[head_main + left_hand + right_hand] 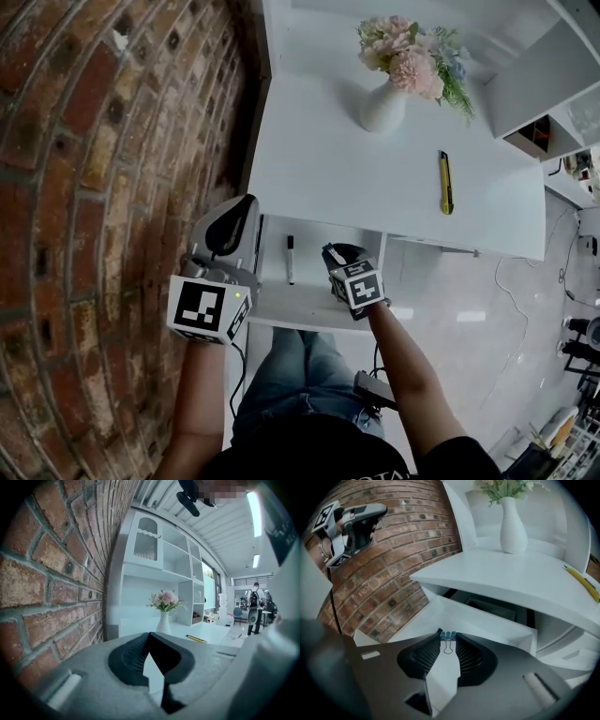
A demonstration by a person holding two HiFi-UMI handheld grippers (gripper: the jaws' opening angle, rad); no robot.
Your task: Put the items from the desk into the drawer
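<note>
Head view: my right gripper (336, 255) hangs over the open drawer (309, 305), a pen (290, 259) in it; a knife (446, 182) lies on the table (328, 159). In its own view, my left gripper (150, 637) has its jaws closed on nothing. Right gripper view: my jaws pinch a blue clip (448, 637) above the drawer.

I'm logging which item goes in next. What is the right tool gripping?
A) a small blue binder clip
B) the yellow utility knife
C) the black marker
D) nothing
A: in the right gripper view the right tool pinches a small blue binder clip between its jaws, while the yellow utility knife lies on the desk and the black marker lies in the drawer.
</note>
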